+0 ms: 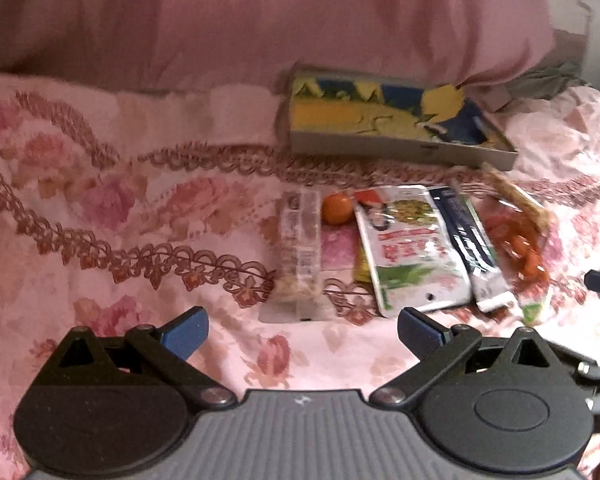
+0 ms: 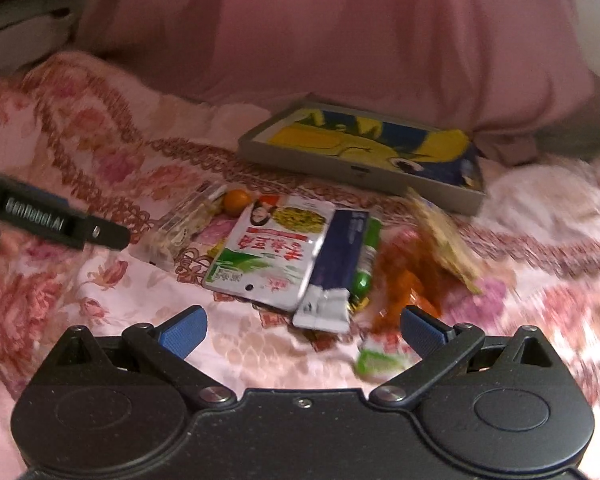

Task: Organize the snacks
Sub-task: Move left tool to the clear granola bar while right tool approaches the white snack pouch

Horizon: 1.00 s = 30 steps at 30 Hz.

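So the snacks are all lying in a loose row on the bed [image 1: 100, 280], on the flowery pink cover, a bit in front of that flat yellow-and-blue box [image 1: 392, 120] near the pink duvet [image 1: 260, 20]. The big white pouch [image 2: 270, 252] with red writing sits in the middle, its long axis running roughly away from you and leaning a little, and the dark blue sachet [image 2: 338, 264] lies touching its right edge, pretty much parallel. Clear-wrapped bar [image 1: 300, 252] is off to the left with the little orange fruit [image 1: 337, 209] just beside its far end, and the orange bag [image 2: 404, 276] is on the right end of the row. Your right gripper [image 2: 302, 330] is wide open and empty, and the blue sachet's near end is almost straight ahead between its fingers, so I'd say that arm is the nearer one for the pouch and sachet. Your left gripper [image 1: 302, 330] is also spread wide with nothing in it, and lines up more with the clear bar just ahead. Both views are kinda blurry, so labels are hard to read.
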Available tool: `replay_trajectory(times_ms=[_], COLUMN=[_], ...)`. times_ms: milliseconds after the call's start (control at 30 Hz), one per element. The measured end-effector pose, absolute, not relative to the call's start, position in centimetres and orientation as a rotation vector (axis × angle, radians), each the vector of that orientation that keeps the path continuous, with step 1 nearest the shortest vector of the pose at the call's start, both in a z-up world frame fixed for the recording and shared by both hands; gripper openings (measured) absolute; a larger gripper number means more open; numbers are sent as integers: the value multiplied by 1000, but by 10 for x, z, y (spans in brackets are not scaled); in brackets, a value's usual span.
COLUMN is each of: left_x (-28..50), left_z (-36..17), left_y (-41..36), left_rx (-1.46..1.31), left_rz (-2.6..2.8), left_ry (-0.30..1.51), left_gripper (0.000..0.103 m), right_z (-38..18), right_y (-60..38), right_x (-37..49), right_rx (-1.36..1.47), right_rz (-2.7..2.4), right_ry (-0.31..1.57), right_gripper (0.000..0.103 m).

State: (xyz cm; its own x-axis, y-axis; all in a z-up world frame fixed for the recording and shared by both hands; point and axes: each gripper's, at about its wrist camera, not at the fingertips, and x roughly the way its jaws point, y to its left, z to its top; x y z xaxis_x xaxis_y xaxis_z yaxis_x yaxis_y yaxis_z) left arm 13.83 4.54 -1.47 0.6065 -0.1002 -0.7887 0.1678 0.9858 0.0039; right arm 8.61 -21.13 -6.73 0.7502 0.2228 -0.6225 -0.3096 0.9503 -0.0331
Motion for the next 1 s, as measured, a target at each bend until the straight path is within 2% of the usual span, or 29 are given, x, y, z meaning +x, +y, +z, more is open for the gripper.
replay_trajectory(times_ms=[267,400,633,1000], left_x=[203,227,235,245], left_z=[-27,-43,-65,-83], left_y=[58,55,46,68], left_rx=[40,2,66,-110], left_rz=[-94,-105,-159,-246], left_ry=[966,1004,967,990], left_gripper=[103,102,98,76], right_z=[-63,-75,-96,-115], right_y=[-178,-171,-161,-155], right_x=[146,168,190,204], right_rx=[-229,-144,-73,-57], right_rz=[440,419,380,271], right_ry=[699,679,740,769], right_gripper=[102,102,102,100])
